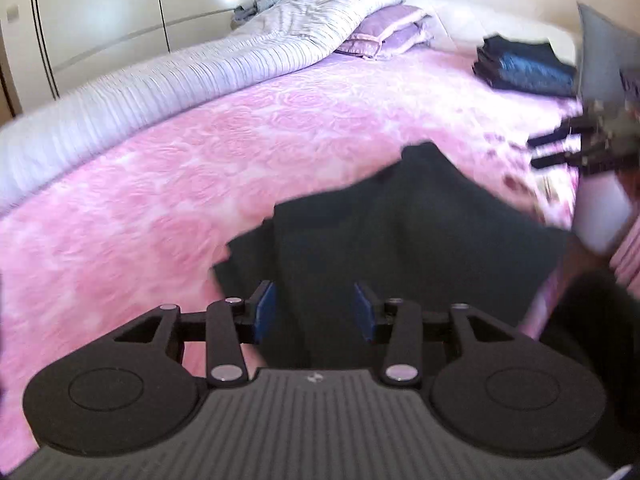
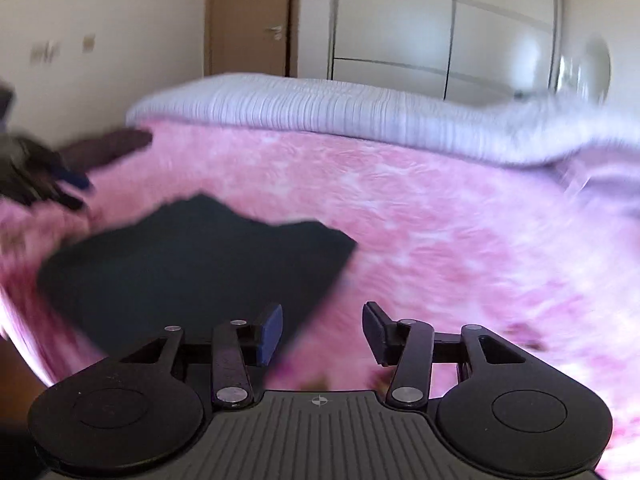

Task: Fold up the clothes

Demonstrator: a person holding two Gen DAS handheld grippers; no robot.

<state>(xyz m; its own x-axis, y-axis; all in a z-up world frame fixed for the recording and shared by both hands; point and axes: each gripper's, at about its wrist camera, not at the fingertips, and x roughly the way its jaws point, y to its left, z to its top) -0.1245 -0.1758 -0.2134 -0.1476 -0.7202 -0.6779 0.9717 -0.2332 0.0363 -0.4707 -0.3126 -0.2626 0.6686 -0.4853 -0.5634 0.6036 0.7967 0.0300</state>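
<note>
Dark garment (image 1: 392, 232) lies rumpled on the pink bedspread (image 1: 200, 152), dead ahead of the left gripper (image 1: 315, 310), jaws spread, holding nothing. Right gripper (image 2: 322, 334), also spread and empty, has it up-left of frame centre; left is nearer. Folded stack (image 1: 524, 66) upper right.

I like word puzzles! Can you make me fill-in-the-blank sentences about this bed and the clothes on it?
1. The dark garment lies on a bedspread coloured ____.
2. The jaws of the left gripper and the right gripper are both ____.
3. The folded dark clothes sit in a ____.
4. The rolled-back duvet is patterned with ____.

Missing words: pink; open; stack; stripes
</note>
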